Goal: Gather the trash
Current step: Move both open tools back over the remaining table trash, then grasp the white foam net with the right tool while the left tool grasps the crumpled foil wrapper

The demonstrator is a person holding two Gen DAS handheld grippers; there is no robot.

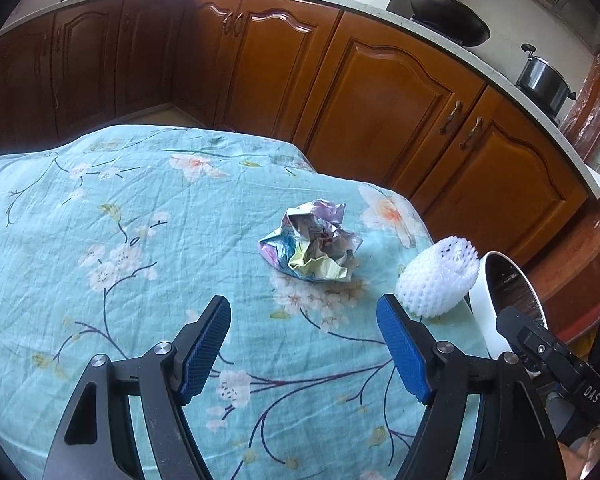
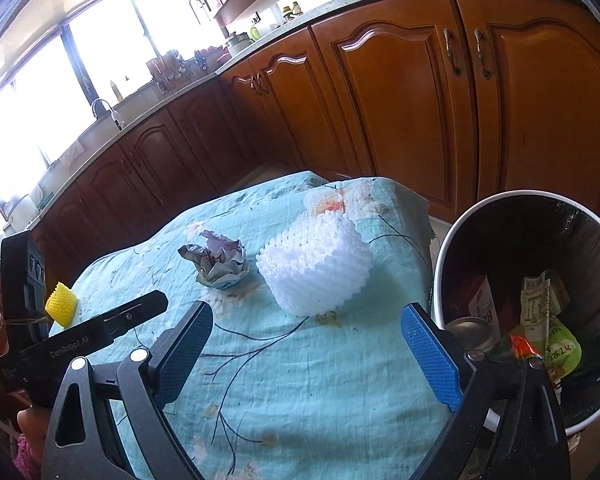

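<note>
A crumpled colourful paper ball [image 1: 312, 246] lies on the floral teal tablecloth [image 1: 120, 240], ahead of my open, empty left gripper [image 1: 304, 322]. A white foam fruit net [image 1: 438, 282] lies right of it at the table's edge. In the right wrist view the foam net [image 2: 314, 270] sits just ahead of my open, empty right gripper [image 2: 306, 330], with the paper ball [image 2: 218, 264] to its left. A white trash bin [image 2: 444, 264] beside the table holds wrappers and a can. A yellow foam net [image 2: 62, 304] lies far left.
Brown kitchen cabinets [image 1: 380, 92] run behind the table. A wok [image 1: 448, 20] and a pot [image 1: 546, 80] stand on the counter. The bin's rim [image 1: 480, 308] shows at the right in the left wrist view. The left gripper's body [image 2: 80, 340] shows at left in the right wrist view.
</note>
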